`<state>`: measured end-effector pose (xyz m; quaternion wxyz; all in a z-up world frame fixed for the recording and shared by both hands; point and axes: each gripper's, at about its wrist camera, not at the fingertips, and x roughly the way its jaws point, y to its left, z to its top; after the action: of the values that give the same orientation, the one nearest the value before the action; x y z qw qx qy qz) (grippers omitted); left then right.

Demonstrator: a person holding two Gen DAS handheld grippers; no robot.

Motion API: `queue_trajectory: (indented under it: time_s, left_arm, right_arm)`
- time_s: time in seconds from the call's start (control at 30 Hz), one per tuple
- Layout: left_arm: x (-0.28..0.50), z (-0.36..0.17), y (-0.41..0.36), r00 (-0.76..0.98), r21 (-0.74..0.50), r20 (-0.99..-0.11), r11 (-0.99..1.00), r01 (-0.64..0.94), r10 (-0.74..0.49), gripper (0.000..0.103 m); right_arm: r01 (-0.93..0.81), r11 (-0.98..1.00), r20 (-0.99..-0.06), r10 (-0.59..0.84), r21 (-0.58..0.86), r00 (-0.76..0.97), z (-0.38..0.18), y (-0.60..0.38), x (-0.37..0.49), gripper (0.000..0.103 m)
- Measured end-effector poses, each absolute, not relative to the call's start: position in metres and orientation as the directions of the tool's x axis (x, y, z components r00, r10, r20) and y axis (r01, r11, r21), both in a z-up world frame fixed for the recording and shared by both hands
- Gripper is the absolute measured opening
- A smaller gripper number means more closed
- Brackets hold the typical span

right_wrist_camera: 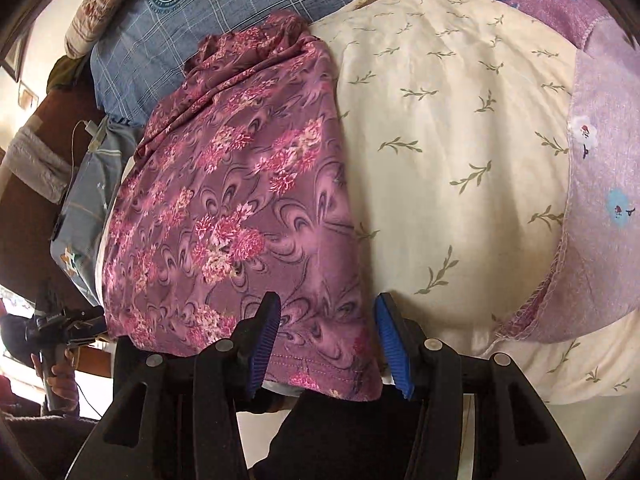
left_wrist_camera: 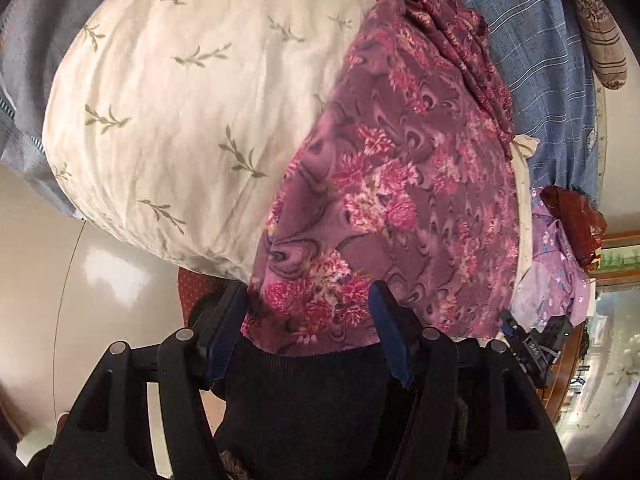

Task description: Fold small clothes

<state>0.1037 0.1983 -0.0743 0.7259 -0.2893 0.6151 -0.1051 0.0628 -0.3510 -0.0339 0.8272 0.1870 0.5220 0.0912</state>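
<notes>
A purple garment with pink flowers (left_wrist_camera: 392,184) lies spread on a cream leaf-print sheet (left_wrist_camera: 180,100). It also shows in the right wrist view (right_wrist_camera: 232,208), on the same sheet (right_wrist_camera: 460,160). My left gripper (left_wrist_camera: 308,300) is open, its blue-padded jaws either side of the garment's near-left hem corner. My right gripper (right_wrist_camera: 326,312) is open, jaws either side of the garment's near-right hem corner. The right gripper shows small in the left wrist view (left_wrist_camera: 532,344), and the left gripper in the right wrist view (right_wrist_camera: 64,328). Neither grips cloth.
A blue plaid cloth with a round badge (right_wrist_camera: 192,4) lies at the far end. A lilac flowered garment (right_wrist_camera: 608,184) lies to the right on the sheet. A grey-blue cloth (left_wrist_camera: 28,60) lies left. A black-clothed body (left_wrist_camera: 304,408) is below the grippers. Pale floor (left_wrist_camera: 112,272) is beneath.
</notes>
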Motion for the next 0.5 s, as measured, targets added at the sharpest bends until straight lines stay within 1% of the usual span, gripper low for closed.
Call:
queue_trajectory:
  time_s: [0.1, 0.13, 0.17, 0.2, 0.23, 0.27, 0.3, 0.37, 0.43, 0.5]
  left_arm:
    - [0.105, -0.081, 0.193, 0.216, -0.557, -0.828, 0.807, -0.197, -0.518, 0.060]
    - [0.104, -0.082, 0.192, 0.219, -0.565, -0.822, 0.803, -0.189, -0.526, 0.060]
    - [0.103, -0.080, 0.192, 0.226, -0.570, -0.817, 0.802, -0.180, -0.530, 0.054]
    - [0.102, -0.079, 0.190, 0.231, -0.577, -0.811, 0.800, -0.165, -0.538, 0.037]
    - [0.102, -0.078, 0.188, 0.228, -0.583, -0.806, 0.798, -0.150, -0.546, 0.027]
    - [0.102, -0.077, 0.187, 0.227, -0.587, -0.803, 0.797, -0.140, -0.552, 0.014]
    - [0.101, -0.075, 0.185, 0.230, -0.591, -0.799, 0.797, -0.127, -0.556, 0.008]
    - [0.100, -0.066, 0.181, 0.257, -0.581, -0.798, 0.809, -0.090, -0.545, 0.006]
    - [0.098, -0.054, 0.178, 0.281, -0.582, -0.788, 0.812, -0.046, -0.548, 0.005]
    - [0.097, -0.039, 0.174, 0.313, -0.588, -0.769, 0.809, -0.001, -0.558, 0.005]
  right_arm:
    - [0.023, 0.925, -0.832, 0.330, 0.379, 0.447, -0.034, -0.347, 0.063, 0.050]
    - [0.016, 0.931, -0.835, 0.319, 0.364, 0.449, -0.034, -0.345, 0.062, 0.048]
    - [0.008, 0.938, -0.839, 0.308, 0.348, 0.448, -0.034, -0.343, 0.062, 0.047]
    - [0.000, 0.943, -0.842, 0.297, 0.332, 0.451, -0.034, -0.342, 0.062, 0.039]
    - [-0.009, 0.946, -0.844, 0.294, 0.325, 0.449, -0.034, -0.341, 0.062, 0.020]
    - [-0.013, 0.948, -0.848, 0.290, 0.317, 0.444, -0.035, -0.340, 0.062, 0.011]
    - [-0.014, 0.952, -0.851, 0.280, 0.305, 0.444, -0.035, -0.339, 0.062, 0.010]
    - [-0.020, 0.954, -0.848, 0.276, 0.299, 0.453, -0.033, -0.338, 0.061, 0.010]
    - [-0.018, 0.949, -0.843, 0.289, 0.315, 0.453, -0.032, -0.341, 0.060, 0.006]
    - [-0.005, 0.927, -0.823, 0.335, 0.375, 0.459, -0.028, -0.348, 0.059, 0.005]
